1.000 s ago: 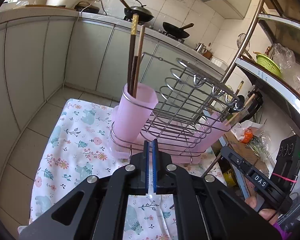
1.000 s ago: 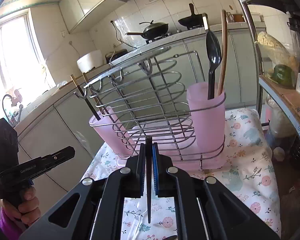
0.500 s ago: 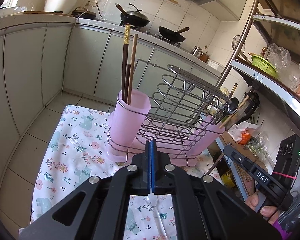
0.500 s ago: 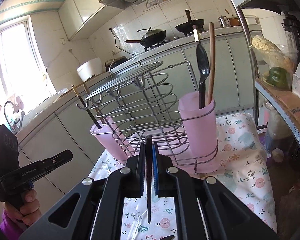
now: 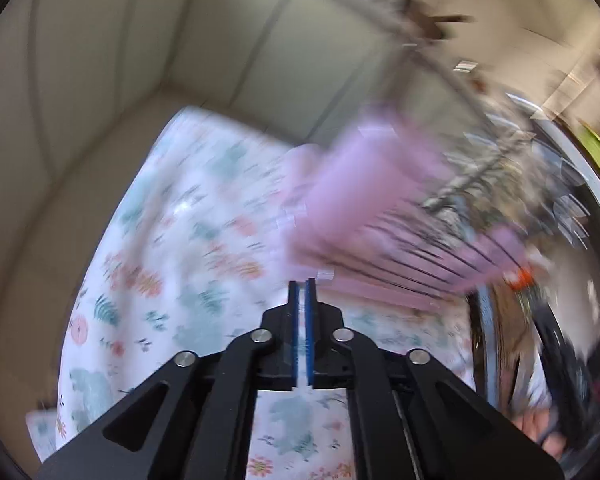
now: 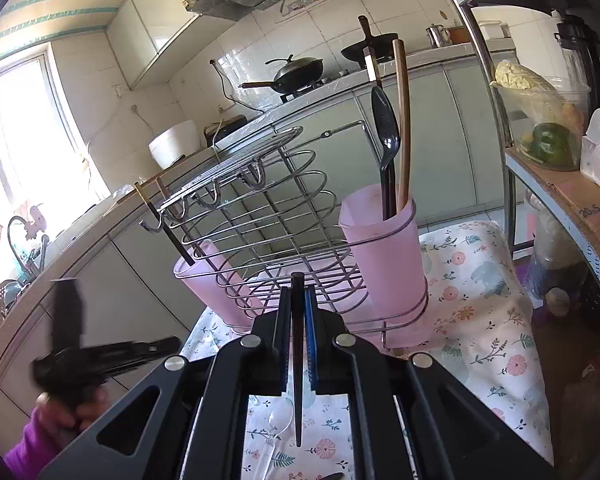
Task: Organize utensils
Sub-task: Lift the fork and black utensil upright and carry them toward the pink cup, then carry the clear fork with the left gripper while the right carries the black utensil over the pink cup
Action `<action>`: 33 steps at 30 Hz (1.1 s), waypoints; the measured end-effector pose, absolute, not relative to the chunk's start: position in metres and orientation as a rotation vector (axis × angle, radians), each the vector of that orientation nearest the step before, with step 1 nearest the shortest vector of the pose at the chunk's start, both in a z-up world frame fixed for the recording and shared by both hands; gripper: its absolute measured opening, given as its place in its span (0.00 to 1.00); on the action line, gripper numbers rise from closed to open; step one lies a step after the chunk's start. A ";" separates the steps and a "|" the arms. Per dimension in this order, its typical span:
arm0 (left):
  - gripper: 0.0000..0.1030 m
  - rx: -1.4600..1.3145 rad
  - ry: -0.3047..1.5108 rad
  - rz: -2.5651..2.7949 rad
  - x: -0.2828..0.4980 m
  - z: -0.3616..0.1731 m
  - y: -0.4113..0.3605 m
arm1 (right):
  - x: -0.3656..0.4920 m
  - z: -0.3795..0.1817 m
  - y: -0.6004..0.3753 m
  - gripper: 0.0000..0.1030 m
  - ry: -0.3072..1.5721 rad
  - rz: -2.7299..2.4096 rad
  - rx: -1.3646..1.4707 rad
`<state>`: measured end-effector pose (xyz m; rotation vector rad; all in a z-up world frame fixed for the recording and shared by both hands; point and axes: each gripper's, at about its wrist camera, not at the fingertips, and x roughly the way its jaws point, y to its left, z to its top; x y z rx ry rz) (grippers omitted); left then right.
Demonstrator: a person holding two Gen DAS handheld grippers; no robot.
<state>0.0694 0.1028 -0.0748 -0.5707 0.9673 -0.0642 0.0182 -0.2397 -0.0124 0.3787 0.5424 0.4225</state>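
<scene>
A wire rack [image 6: 284, 216] stands on the floral tablecloth [image 6: 480, 312] and carries pink plastic cups at its ends; in the left wrist view the rack [image 5: 440, 236] appears only as a motion-blurred mass of pink and wire. The right pink cup [image 6: 384, 256] stands upright inside the wire loop and contains a black spoon [image 6: 386, 136], bowl upward, and a brown chopstick [image 6: 402, 120]. The left pink cup [image 6: 208, 284] leans outward and contains dark chopsticks with gold tips [image 6: 160, 220]. A clear plastic spoon [image 6: 278, 420] lies on the cloth below the right gripper. The right gripper [image 6: 298, 300] has its jaws nearly closed, clamped on a dark chopstick [image 6: 297, 360] that runs lengthwise between the pads, its tip level with the rack base. The left gripper [image 5: 302, 292] points down at the cloth just beside the rack; its jaws are opening, a narrow gap shows, and nothing is between them.
</scene>
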 end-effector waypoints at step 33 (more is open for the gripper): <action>0.02 -0.610 0.987 0.163 0.100 -0.103 0.126 | 0.032 -0.031 -0.246 0.06 0.597 0.451 0.403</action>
